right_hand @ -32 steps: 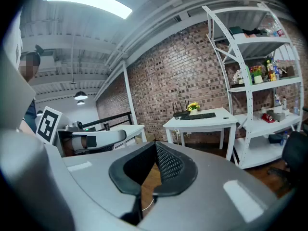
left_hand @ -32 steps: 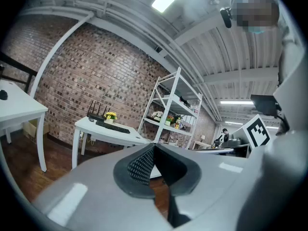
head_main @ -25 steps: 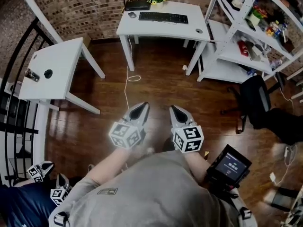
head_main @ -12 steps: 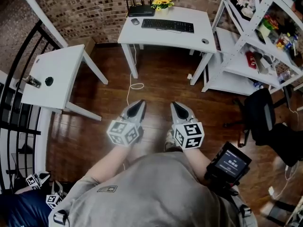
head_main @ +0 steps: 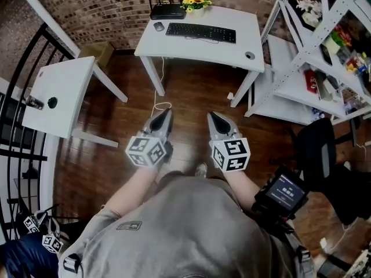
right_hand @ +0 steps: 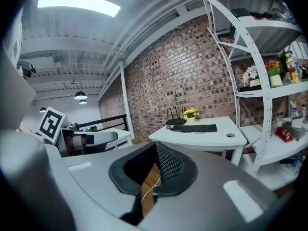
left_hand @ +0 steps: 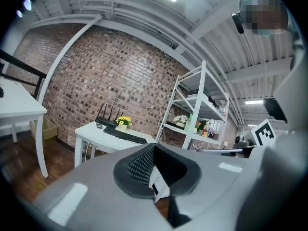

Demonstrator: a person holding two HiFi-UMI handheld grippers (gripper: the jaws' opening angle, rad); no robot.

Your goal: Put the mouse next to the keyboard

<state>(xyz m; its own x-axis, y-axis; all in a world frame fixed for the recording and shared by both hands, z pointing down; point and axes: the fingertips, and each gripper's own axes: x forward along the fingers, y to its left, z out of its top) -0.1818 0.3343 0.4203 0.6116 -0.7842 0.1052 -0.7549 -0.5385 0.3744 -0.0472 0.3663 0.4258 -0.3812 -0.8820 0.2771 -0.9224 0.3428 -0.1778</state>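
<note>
A dark mouse lies on the white desk at the far end of the room, left of the black keyboard with a small gap between them. The right gripper view shows the mouse and keyboard far off, as does the left gripper view, mouse and keyboard. My left gripper and right gripper hang side by side over the wooden floor, well short of the desk. Both are shut and hold nothing.
A router and yellow flowers stand behind the keyboard. A small white table is at the left beside a black railing. White shelving and a black chair fill the right. A white cable lies on the floor.
The desk has come nearer and shifted slightly left in the head view. Both grippers stay shut and side by side, a little higher in the picture.
</note>
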